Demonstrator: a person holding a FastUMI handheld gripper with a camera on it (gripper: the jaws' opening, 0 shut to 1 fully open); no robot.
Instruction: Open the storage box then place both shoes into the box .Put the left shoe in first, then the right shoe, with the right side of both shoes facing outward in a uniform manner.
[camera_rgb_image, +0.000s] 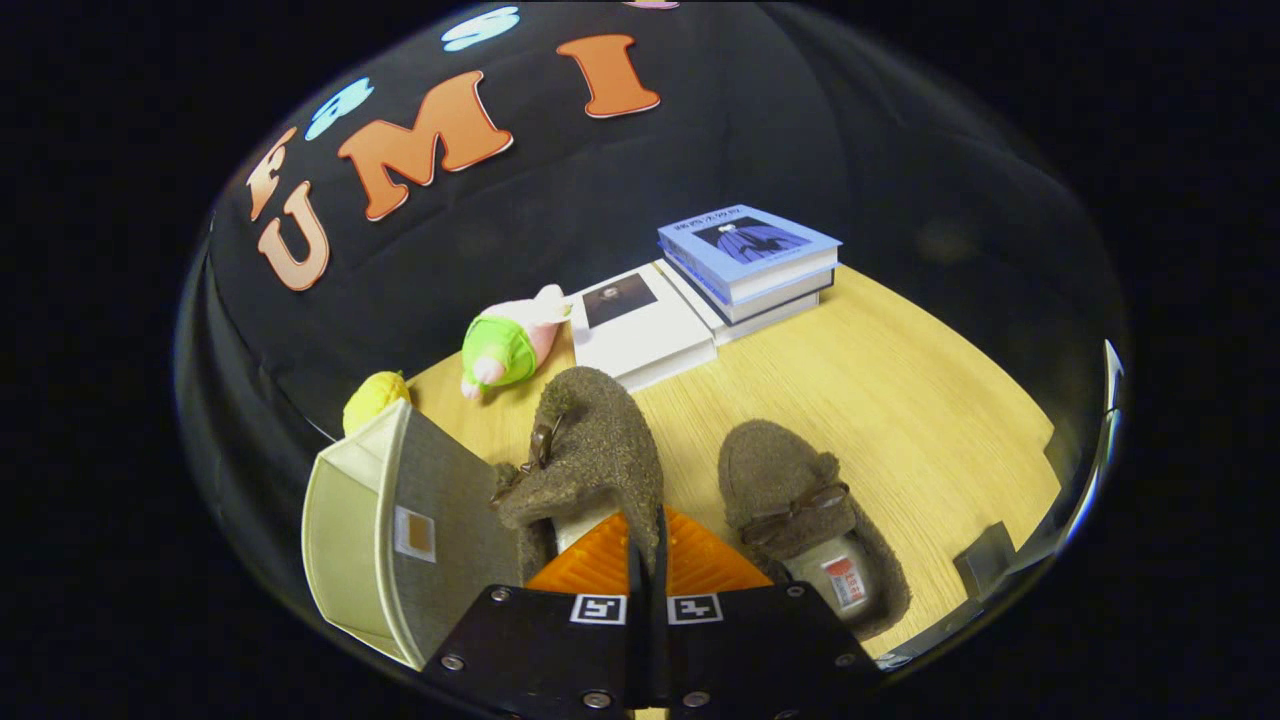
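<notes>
Right now my gripper (647, 560) has its two fingers drawn together on the thin heel wall of the left-hand slipper (590, 450), pinching that soft rim from both sides so the shoe hangs off my fingers and can be carried. I judge this to be the left shoe, taken first as the task asks, though I cannot confirm left from right by shape alone. It is a brown, fuzzy, moccasin-shaped slipper with a small dark bow on the vamp and a pale lining inside; its toe points away from me.

Just to the left of that slipper stands the storage box (400, 540), touching or nearly touching it. Its flat panel is tilted up toward me, pale cream along the edge and grey on the broad face with a small label patch, which I take to be the lid swung open for loading. Rigid and smooth, it looks like plastic or board.

To the right of the held slipper, apart from it, the second slipper (800, 520) lies flat on the wooden table (920, 400), same pile and bow.

Beyond the held slipper are a green and pink plush toy (510, 345), a yellow toy (375, 398) behind the box, and stacked books (700, 285).
</notes>
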